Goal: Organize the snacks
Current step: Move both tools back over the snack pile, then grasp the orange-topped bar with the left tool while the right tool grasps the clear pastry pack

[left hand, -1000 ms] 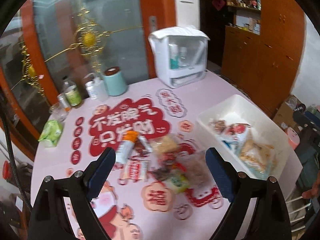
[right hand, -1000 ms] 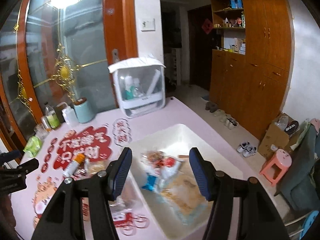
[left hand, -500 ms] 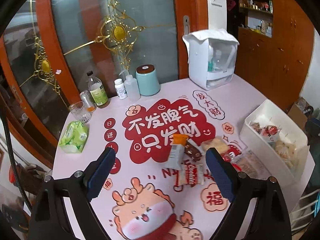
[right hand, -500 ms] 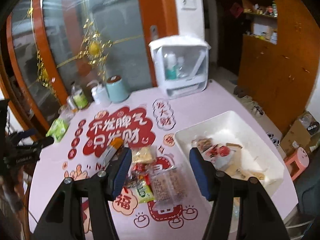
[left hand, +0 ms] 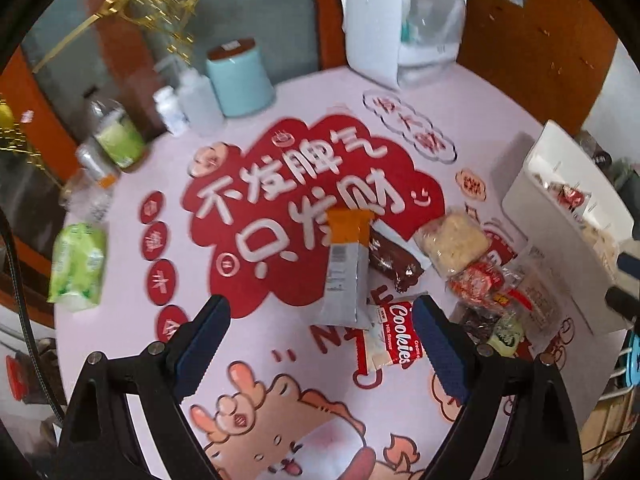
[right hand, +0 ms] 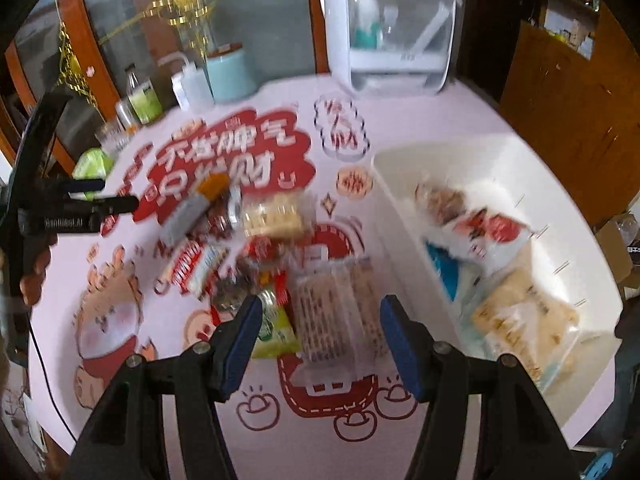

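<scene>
Both the left gripper and right gripper gape empty; the clear cracker pack (light, crinkly, 1 fragile item) suits gentle mid-body pinching.

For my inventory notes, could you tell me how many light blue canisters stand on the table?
1: the light blue canister stands at the table's far edge, beside the white squeeze bottle.

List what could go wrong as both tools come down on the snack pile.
1. The snacks overlap: the grey packet with the orange end lies across the brown packet, so the left tool may drag a neighbour along.
2. The right tool frames the clear cracker pack and the green packet beside it, so it could pinch both.
3. The white bin stands near the table's edge; a bump might shift it.
</scene>
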A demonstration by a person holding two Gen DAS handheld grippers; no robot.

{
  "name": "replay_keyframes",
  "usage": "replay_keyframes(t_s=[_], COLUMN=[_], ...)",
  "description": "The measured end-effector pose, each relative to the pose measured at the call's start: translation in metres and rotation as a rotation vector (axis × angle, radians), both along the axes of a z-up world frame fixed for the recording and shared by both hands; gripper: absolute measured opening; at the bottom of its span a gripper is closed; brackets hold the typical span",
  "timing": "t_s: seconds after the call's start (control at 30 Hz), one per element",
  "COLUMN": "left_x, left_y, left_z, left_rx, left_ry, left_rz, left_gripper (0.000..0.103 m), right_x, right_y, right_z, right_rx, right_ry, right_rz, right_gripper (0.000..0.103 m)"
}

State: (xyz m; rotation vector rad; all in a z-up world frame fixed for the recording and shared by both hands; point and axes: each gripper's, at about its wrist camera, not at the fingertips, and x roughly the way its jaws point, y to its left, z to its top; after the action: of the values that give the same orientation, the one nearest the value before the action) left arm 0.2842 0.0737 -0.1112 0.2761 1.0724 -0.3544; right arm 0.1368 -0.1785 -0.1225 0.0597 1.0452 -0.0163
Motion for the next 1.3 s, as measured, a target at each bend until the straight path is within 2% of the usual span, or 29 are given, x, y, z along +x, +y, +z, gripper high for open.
replay_keyframes(t_s=[0.2,0.47,0.6,0.73,1.0,1.1,1.2,1.3], left_x=[0.021,0.036,0.042,0.05,0.064,0.068,0.067,0.064], left_y=[-0.016,-0.027,-0.032,-0.034,-0.039,-0.042,-0.045,-0.049], left_z=[-0.044,-0.075,-0.086,-0.097,-0.116,-0.122,-0.122,-0.12], left_rx=[0.036,0.059,0.057,0.051,0.053,0.063,0.044,0.043], left_ry=[0.079,0.136,0.157,0.181,0.219,0.228,0.231,0.221], left_rz=[-0.022,-0.026,-0.018,0.0,0.037,0.035,0.023,-0.005], left_gripper=[0.091,0.091,0.091,0.091,0.091,0.083,0.072,0.054], right_x=[0.011,0.029,0.035,0.041,0.051,0.052,0.051,0.047], right_y=[0.007,-0.002,-0.004,-0.001,0.013,0.011,0.007,0.007], right_z=[-0.034,-0.063,-0.069,-0.075,-0.096,-0.096,-0.093,-0.091], right_rx=[-0.032,-0.034,-0.063,-0.109,-0.187,-0.171,-0.152,-0.128], right_ry=[0.071,0.129,0.129,0.138,0.204,0.215,0.213,0.21], right_rz=[0.033,0.006,0.006,0.007,0.028,0.019,0.014,0.015], right_gripper=[0.062,0.062,0.063,0.072,0.084,0.081,0.071,0.066])
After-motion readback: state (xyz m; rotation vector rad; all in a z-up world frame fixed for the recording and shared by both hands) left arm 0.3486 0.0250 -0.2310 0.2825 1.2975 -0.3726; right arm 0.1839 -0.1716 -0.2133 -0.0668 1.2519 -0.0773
